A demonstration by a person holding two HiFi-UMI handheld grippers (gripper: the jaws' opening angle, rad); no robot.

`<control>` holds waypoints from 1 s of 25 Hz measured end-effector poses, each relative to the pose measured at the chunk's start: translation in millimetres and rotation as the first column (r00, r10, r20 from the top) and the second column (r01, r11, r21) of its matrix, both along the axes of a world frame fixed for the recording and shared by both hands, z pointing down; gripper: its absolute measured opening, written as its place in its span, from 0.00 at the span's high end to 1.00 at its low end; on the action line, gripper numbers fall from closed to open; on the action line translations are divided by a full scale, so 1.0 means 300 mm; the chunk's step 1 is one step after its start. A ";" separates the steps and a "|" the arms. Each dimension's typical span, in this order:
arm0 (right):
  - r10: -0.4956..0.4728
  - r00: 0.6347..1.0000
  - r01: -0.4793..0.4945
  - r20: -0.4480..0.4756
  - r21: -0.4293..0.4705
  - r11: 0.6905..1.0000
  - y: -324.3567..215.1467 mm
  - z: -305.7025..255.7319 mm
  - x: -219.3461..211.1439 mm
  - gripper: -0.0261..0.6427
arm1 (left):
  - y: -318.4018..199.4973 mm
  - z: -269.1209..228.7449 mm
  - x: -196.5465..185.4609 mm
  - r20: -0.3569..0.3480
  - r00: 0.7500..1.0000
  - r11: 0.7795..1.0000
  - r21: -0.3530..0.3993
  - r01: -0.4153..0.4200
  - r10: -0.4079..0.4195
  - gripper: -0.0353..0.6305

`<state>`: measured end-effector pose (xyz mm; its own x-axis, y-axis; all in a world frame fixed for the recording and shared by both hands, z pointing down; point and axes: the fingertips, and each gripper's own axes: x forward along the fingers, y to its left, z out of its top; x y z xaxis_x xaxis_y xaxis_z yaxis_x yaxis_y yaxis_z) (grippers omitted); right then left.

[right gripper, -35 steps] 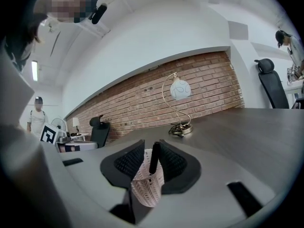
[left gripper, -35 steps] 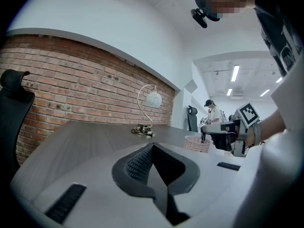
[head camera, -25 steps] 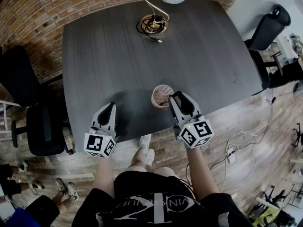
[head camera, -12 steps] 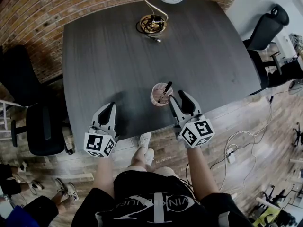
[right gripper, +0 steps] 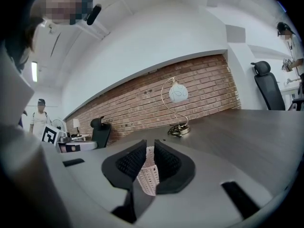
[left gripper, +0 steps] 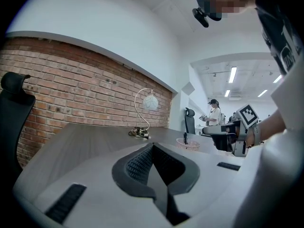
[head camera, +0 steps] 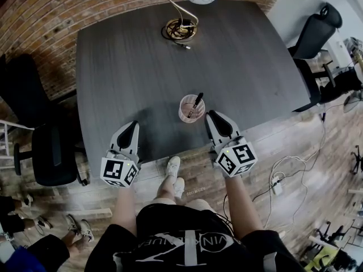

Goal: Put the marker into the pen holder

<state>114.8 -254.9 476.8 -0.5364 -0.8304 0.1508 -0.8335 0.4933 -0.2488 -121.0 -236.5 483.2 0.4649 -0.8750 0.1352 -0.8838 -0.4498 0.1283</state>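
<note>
Dark tabletop [head camera: 130, 67] is overhung at its near edge by both grippers: the left gripper [left gripper: 151, 148] is held shut, while the right gripper [right gripper: 148, 148] is being closed with nothing between its jaws. Just beyond the right one the pink pen holder [head camera: 184, 116] is stood, the black marker [head camera: 196, 103] leaned inside it.

Marker [head camera: 196, 103] now stands in pen holder [head camera: 188, 115]; right tool [head camera: 212, 117] backed off, jaws closing empty.

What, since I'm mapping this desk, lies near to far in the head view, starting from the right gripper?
Right gripper, jaws closing with nothing between them → pen holder holding the marker → lamp.
</note>
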 end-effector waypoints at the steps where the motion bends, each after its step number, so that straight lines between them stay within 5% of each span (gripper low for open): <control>1: -0.001 1.000 0.001 -0.001 0.002 1.000 0.007 -0.004 0.001 0.87 | 0.006 -0.005 0.001 0.000 1.000 1.000 0.002 0.000 0.000 0.93; 25: 0.024 0.999 -0.025 0.024 0.053 0.998 0.212 -0.129 0.066 0.92 | 0.161 -0.153 0.036 0.009 1.000 0.997 0.070 -0.012 0.012 0.93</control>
<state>134.5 -191.4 438.0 -0.5185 -0.8499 0.0938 -0.8399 0.4856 -0.2425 -110.3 -188.1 437.3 0.4744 -0.8768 0.0779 -0.8793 -0.4679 0.0889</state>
